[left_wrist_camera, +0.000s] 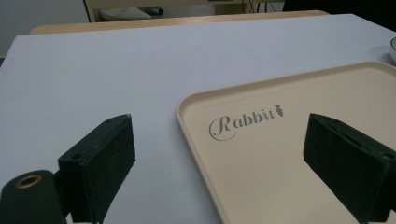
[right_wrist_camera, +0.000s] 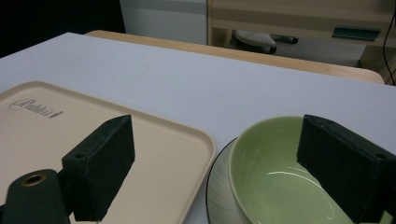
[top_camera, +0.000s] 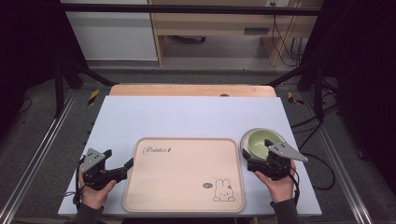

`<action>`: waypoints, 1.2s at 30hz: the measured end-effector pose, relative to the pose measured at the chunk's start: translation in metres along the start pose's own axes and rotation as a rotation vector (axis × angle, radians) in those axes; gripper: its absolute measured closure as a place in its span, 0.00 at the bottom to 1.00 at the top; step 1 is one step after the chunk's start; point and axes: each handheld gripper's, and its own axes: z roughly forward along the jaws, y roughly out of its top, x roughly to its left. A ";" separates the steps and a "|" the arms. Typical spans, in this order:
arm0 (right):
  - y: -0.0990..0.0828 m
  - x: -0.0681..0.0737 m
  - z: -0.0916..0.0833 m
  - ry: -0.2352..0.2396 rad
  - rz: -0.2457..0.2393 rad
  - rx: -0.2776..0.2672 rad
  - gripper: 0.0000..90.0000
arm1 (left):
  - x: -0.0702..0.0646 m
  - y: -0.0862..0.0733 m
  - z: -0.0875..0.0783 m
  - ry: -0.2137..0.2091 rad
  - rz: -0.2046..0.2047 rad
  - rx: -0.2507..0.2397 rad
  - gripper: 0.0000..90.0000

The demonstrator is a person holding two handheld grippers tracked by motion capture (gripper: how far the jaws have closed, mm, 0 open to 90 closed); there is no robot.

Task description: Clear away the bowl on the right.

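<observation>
A beige tray [top_camera: 184, 175] printed with "Rabbit" and a bunny drawing lies at the table's front centre. A bowl [top_camera: 259, 140], green inside, stands just off the tray's right side. My left gripper [top_camera: 119, 159] is open at the tray's left edge. In the left gripper view the gripper [left_wrist_camera: 219, 158] has one jaw over the table and the other over the tray [left_wrist_camera: 289, 154]. My right gripper [top_camera: 258, 155] is open at the bowl's near side. In the right gripper view the gripper [right_wrist_camera: 217, 142] has its right jaw over the bowl [right_wrist_camera: 275, 182] and its left jaw over the tray's corner [right_wrist_camera: 163, 158]. Nothing is held.
The pale tabletop [top_camera: 187, 114] stretches bare behind the tray, with a wooden strip [top_camera: 191, 90] along its far edge. Dark frame posts and cables [top_camera: 322, 116] stand to the right of the table. A hand grips each gripper near the front edge.
</observation>
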 end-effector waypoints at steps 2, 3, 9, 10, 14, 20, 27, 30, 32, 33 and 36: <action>0.000 -0.003 -0.001 -0.012 0.001 0.008 0.13 | 0.000 0.000 0.000 0.000 -0.005 -0.001 0.10; 0.000 -0.004 -0.001 -0.012 0.005 0.009 0.13 | 0.000 0.000 0.000 0.000 -0.006 -0.001 0.10; -0.001 -0.011 -0.002 -0.037 0.013 0.015 0.14 | 0.001 -0.001 0.002 0.004 -0.004 0.006 0.10; -0.001 -0.013 -0.002 -0.038 0.014 0.019 0.14 | 0.001 -0.001 0.002 0.005 -0.003 0.006 0.10; -0.001 -0.018 -0.003 -0.056 0.027 0.021 0.14 | 0.002 -0.001 0.001 0.006 -0.006 0.007 0.10; -0.001 -0.026 -0.005 -0.070 0.040 0.027 0.15 | 0.002 -0.002 0.001 0.011 -0.002 0.008 0.10; -0.002 -0.036 -0.008 -0.098 0.056 0.035 0.15 | 0.002 -0.002 0.002 0.015 -0.002 0.011 0.10; -0.002 -0.039 -0.009 -0.105 0.066 0.036 0.15 | 0.003 -0.002 0.002 0.017 -0.002 0.011 0.10; -0.002 -0.041 -0.010 -0.107 0.071 0.041 0.15 | 0.003 -0.002 0.002 0.017 -0.003 0.009 0.10; -0.002 -0.042 -0.010 -0.113 0.074 0.040 0.15 | 0.003 -0.002 0.002 0.018 -0.002 0.009 0.10; -0.002 -0.045 -0.011 -0.125 0.074 0.047 0.15 | 0.003 -0.002 0.002 0.018 -0.002 0.009 0.10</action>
